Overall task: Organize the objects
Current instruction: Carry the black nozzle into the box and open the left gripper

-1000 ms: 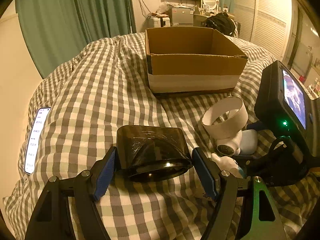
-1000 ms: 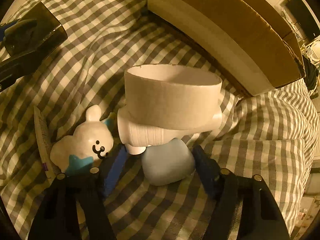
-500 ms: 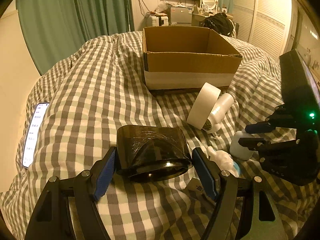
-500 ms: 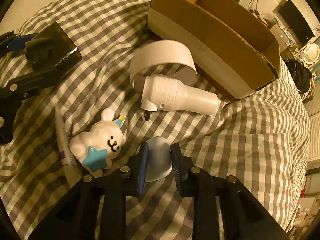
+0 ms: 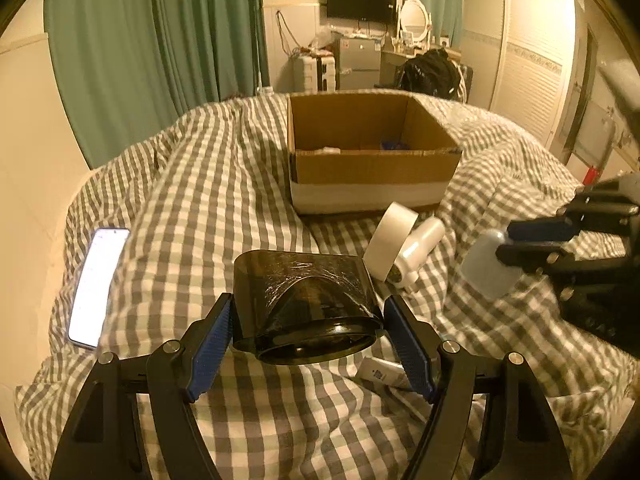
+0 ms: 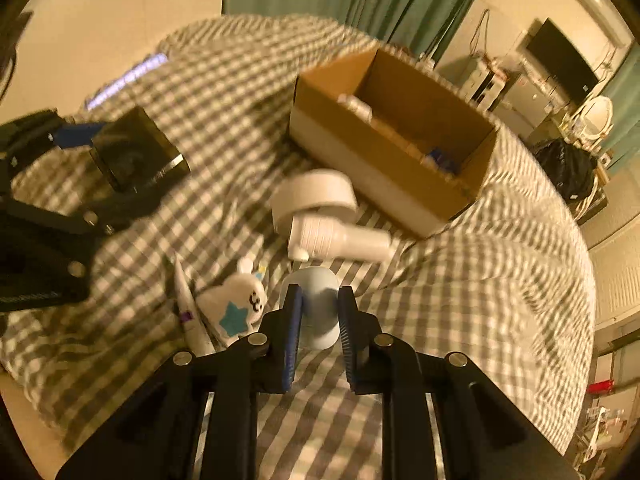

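**Left wrist view: dark container gripped; right wrist view: pale blue piece pinched**

Left wrist view: the left gripper (image 5: 308, 332) stands wide, its blue pads pressed on both sides of a dark translucent container (image 5: 306, 304) lying on its side with the mouth toward the camera. Only this view shows the phone (image 5: 98, 286) face-up at 9 o'clock on the checked bedspread (image 5: 200, 184). At 12 o'clock sits the cardboard box (image 5: 368, 176) — just slivers of white and blue show inside. The tape roll (image 5: 390, 246) leans on a white bottle (image 5: 420, 246) at 2 o'clock. The right gripper (image 5: 516, 246) enters at 3 o'clock.

Right wrist view: blurred. The right gripper (image 6: 318, 320), angled down, is narrow and closing on a pale blue rounded piece (image 6: 318, 304) between its pads. Here the box (image 6: 380, 184) at 1 o'clock opens up — a white bottle-like thing and something blue lie inside. Only here appear the white plush toy (image 6: 236, 306) and a tube (image 6: 192, 312) at 9 o'clock.
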A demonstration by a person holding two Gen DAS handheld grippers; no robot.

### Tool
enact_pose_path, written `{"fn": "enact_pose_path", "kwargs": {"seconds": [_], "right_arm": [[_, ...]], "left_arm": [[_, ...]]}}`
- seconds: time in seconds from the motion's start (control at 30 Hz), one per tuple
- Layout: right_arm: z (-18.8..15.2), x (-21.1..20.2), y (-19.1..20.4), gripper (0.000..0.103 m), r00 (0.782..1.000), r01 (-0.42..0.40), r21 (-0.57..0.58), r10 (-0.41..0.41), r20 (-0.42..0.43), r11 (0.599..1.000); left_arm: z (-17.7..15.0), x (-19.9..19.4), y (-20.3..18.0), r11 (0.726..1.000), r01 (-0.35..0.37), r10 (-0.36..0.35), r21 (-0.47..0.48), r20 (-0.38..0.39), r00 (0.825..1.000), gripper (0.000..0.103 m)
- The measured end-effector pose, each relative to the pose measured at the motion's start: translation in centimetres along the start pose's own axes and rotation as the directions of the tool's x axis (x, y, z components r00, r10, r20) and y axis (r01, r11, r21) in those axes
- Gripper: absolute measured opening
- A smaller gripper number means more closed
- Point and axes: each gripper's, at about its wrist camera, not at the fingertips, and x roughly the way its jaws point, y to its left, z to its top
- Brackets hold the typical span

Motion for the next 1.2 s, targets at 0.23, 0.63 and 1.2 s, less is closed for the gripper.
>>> {"fn": "enact_pose_path", "kwargs": {"seconds": [0.23,0.63,1.2], "right_arm": [[3.1,-5.1,-2.0,0.014,0.989,0.078,-0.004,-0.077,0.128,0.997],[10.9,-7.4,-6.5,0.000,0.963,0.101,0.028,-0.105,0.250,0.994],[13.9,7.4,-15.7,0.000,0.979,-0.052,0.274,-0.004,0.202,0.960]], "left_arm": [[3.7,-1.9,0.2,1.000,0.022,-0.022,0.001,0.075,0.997,0.077],[13.4,2.8,0.3,0.999,0.045,-0.044,-0.007,0.154,0.987,0.077],[18.2,17.2,-2.9,0.994,0.082,-0.087,0.078,0.063,0.994,0.077]]}}
